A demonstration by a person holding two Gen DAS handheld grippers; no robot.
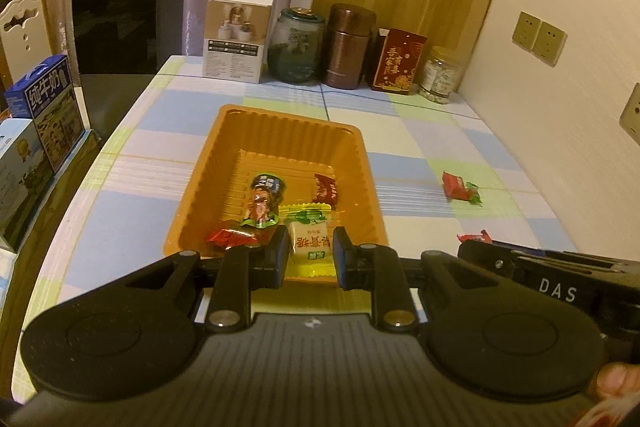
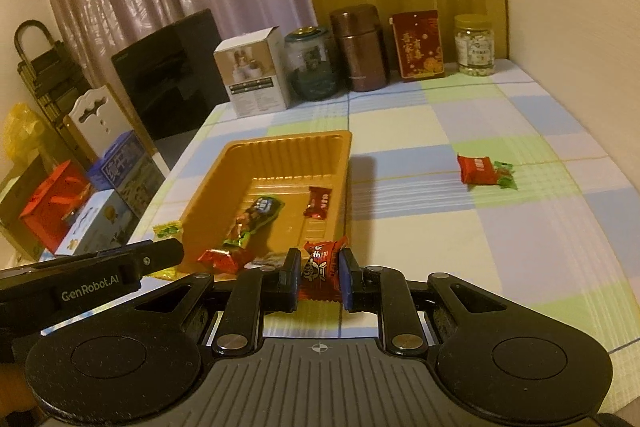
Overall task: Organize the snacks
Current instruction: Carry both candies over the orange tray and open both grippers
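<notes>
An orange plastic tray (image 1: 280, 131) (image 2: 280, 151) sits mid-table and holds several wrapped snacks. My left gripper (image 1: 311, 247) is shut on a yellow-and-white snack packet (image 1: 310, 243) over the tray's near rim. My right gripper (image 2: 320, 267) is shut on a red snack packet (image 2: 322, 267), held just right of the tray's near corner. The yellow packet's end shows in the right wrist view (image 2: 167, 229). A red-and-green candy (image 1: 460, 187) (image 2: 482, 170) lies loose on the cloth to the right.
A white box (image 1: 236, 37), glass jar (image 1: 295, 45), brown canister (image 1: 349, 45), red box (image 1: 396, 61) and pill jar (image 1: 439, 75) line the back edge. Milk cartons (image 1: 44, 107) stand off the left edge. A wall is on the right.
</notes>
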